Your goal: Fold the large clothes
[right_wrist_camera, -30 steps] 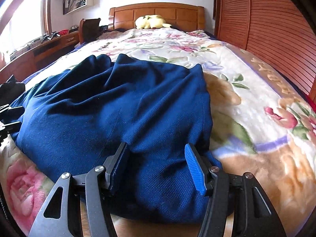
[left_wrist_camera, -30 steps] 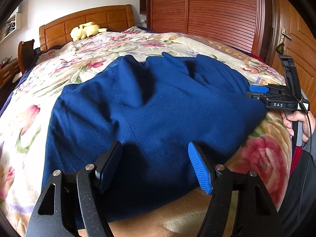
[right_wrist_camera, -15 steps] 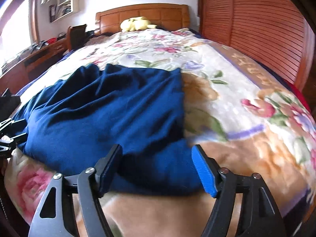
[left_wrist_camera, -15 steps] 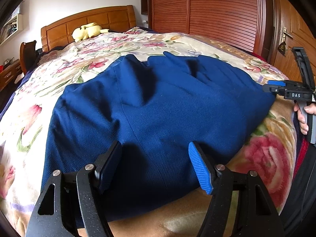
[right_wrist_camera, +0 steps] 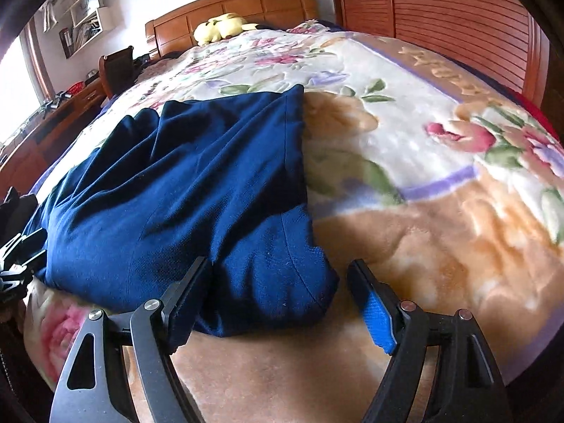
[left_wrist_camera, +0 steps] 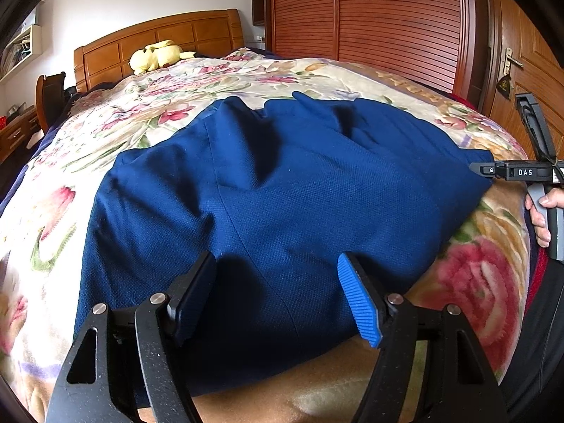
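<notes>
I have the blue garment (left_wrist_camera: 282, 194) folded once on the bed (right_wrist_camera: 440, 211); left gripper (left_wrist_camera: 278, 296) and right gripper (right_wrist_camera: 282, 299) spread empty, more folds remain.

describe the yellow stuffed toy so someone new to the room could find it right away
Start at the big bed with the floral blanket and look to its far end, at the wooden headboard. The yellow plush toy lies at the headboard's foot, the only pale yellow, rounded thing there, far from the blue garment.

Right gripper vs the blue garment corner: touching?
Cannot tell. In the right wrist view the right gripper is open around the blue garment corner; one finger overlaps the fabric, and no gap shows.
</notes>
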`<state>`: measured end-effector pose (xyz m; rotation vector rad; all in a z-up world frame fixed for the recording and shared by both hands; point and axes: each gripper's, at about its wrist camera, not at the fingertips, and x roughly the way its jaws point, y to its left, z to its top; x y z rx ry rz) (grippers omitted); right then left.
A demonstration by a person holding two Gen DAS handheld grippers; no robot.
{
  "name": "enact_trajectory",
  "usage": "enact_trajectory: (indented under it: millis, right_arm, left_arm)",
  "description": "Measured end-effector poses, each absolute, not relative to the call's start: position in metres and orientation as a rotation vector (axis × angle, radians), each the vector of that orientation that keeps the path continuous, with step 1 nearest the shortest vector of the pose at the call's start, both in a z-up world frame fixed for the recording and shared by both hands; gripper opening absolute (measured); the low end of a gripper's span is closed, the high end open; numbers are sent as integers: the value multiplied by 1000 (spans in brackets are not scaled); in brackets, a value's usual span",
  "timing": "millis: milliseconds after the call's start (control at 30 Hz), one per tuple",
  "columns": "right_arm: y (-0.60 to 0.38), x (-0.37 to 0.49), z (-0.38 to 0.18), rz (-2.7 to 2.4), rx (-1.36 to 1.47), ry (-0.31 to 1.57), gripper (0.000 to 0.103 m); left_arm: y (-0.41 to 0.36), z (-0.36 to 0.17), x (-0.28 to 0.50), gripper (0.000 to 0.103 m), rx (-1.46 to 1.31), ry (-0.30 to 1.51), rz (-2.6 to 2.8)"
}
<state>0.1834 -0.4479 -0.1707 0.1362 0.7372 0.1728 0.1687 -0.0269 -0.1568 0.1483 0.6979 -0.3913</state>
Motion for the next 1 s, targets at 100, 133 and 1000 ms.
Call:
enact_trajectory:
  millis: [100, 133, 1000]
  right_arm:
    - [-453, 185, -172, 201, 181, 745, 76]
    - [-454, 185, -173, 214, 191, 747, 74]
    - [-413, 182, -85, 381, 143, 567, 25]
  left_arm:
    - [-27, -157, 169, 72, 148, 698, -392]
    - [-27, -157, 169, 72, 148, 698, -391]
    - [13, -129, 140, 73, 49, 637, -399]
